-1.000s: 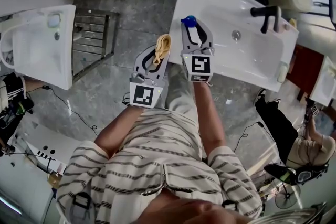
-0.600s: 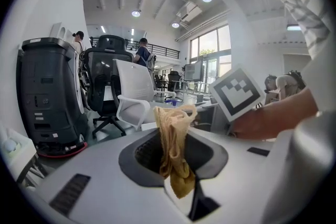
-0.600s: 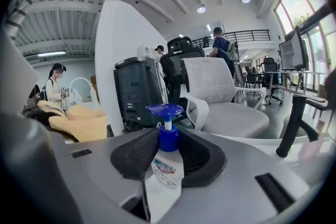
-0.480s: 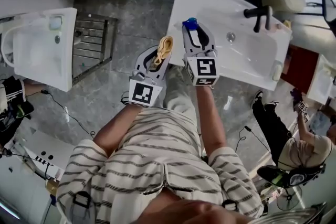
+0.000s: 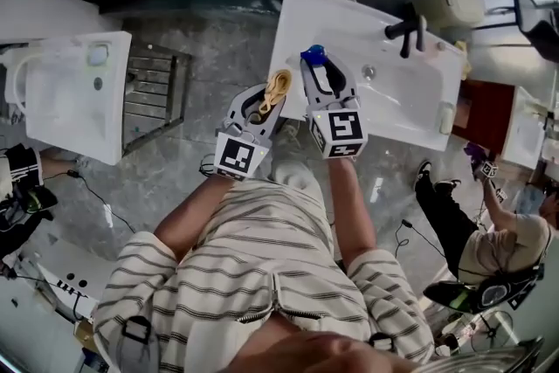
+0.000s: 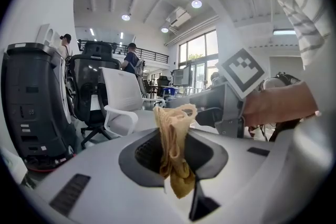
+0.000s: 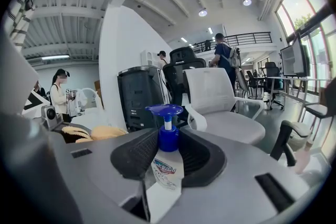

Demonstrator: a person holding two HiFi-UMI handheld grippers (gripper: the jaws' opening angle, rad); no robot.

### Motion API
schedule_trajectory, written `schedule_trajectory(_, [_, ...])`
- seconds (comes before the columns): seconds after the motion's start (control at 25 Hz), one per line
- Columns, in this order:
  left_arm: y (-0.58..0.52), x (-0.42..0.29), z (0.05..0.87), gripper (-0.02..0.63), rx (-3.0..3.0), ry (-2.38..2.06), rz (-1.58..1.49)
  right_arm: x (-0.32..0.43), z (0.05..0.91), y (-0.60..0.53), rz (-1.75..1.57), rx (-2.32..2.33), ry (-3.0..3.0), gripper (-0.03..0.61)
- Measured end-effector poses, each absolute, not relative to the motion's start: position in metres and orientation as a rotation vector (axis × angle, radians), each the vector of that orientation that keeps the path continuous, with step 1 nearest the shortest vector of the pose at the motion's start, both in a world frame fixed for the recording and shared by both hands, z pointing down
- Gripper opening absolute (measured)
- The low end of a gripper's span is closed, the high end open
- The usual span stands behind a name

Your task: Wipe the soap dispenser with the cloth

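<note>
1. Left gripper [image 6: 173, 144] has its jaws drawn in tight on a crumpled tan-yellow cloth [image 6: 171, 123]. The fabric stands up between the dark ribbed pads, and one fold hangs back toward the camera.
2. Right gripper [image 7: 169, 150] is partly closed, with its pads pressing on the neck of a white plastic soap dispenser [image 7: 167, 168]. They grip just under the collar of the blue pump head [image 7: 165, 110], and the bottle stands upright between them.
3. From the head view the two grippers are held side by side in front of the person's striped shirt [image 5: 262, 266], the left one a little lower in the picture. The cloth and the blue pump are near each other but apart. Both tips sit over the near edge of a white ceramic washbasin [image 5: 393, 105], which has a black tap [image 5: 404, 29] at its far side. Only this view shows the basin, and a second white basin [image 5: 65, 92] well off to the left.
4. The left gripper view alone shows the right gripper from the side, with its square-marked cube [image 6: 241, 72] and the hand [image 6: 278, 107] holding it. A white office chair [image 6: 118, 102] stands behind.
5. The right gripper view alone shows the printed label on the bottle. The cloth appears at its left edge as a tan lump.
</note>
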State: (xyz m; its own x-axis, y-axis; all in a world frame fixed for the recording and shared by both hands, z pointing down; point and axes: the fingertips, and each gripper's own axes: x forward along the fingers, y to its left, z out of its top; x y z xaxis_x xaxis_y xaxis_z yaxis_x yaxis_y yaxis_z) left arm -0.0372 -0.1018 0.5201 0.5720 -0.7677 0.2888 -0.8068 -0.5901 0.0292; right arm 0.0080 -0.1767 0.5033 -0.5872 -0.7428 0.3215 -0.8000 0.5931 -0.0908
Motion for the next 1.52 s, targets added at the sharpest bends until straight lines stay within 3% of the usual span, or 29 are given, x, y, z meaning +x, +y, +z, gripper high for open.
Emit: schedule_trajectory(1.52, [-0.08, 0.014, 0.426, 0.087, 2.957, -1.079, 0.336, 0.026, 0.381, -0.125, 0.233, 1.406, -2.633, 0.124])
